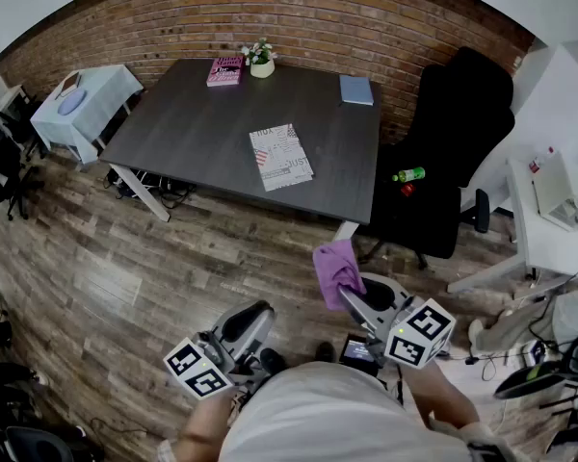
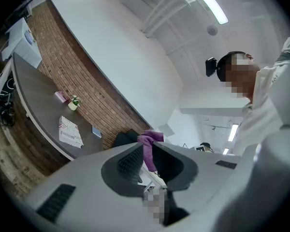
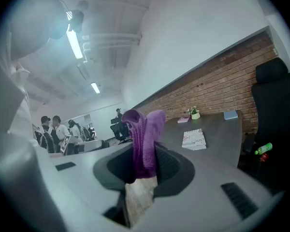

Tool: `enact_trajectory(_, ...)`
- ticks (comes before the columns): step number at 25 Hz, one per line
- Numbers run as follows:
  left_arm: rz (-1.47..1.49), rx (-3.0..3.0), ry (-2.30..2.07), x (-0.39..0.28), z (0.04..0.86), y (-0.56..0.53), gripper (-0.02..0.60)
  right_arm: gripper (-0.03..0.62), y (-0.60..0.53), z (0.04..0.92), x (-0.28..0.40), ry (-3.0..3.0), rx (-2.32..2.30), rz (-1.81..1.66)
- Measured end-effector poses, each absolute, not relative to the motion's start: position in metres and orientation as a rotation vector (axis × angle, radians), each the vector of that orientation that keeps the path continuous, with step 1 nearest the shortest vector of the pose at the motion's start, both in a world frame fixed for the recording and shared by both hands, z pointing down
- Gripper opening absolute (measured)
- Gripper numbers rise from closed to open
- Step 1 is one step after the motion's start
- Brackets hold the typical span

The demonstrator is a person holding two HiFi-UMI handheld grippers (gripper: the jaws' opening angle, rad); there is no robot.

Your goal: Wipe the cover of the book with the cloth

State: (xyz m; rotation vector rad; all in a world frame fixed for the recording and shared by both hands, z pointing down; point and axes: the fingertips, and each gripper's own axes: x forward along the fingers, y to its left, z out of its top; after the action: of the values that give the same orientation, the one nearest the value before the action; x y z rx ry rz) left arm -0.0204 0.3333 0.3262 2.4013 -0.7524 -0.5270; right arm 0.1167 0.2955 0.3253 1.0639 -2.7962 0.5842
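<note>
**Cloth clamped, book waiting on the table**

Over to the book (image 1: 280, 157): lying flat around the middle of the dark table (image 1: 193, 133), printed cover up, well apart from both grippers. Short of the table's near edge, purple cloth (image 1: 337, 270) pinched firmly in the right gripper (image 1: 352, 296), bunched and sticking up between the jaws. Also short of the table, the left gripper (image 1: 252, 321), jaws slightly parted, empty. Along the table's far edge: a pink book (image 1: 224, 70), a small flower pot (image 1: 261, 61), a blue book (image 1: 356, 89). Off the table's right side, a black chair (image 1: 453, 152), a green bottle (image 1: 409, 174) on it. Between cloth and table, only bare wood floor (image 1: 125, 258).
</note>
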Motion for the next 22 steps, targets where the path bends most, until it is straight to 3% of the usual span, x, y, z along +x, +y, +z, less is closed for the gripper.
enact_trajectory(22, -0.460, 2.408, -0.806, 0.044, 0.331, 0.325, 0.063, 0.098, 0.287, 0.336, 0.172, -2.782, 1.003, 0.545)
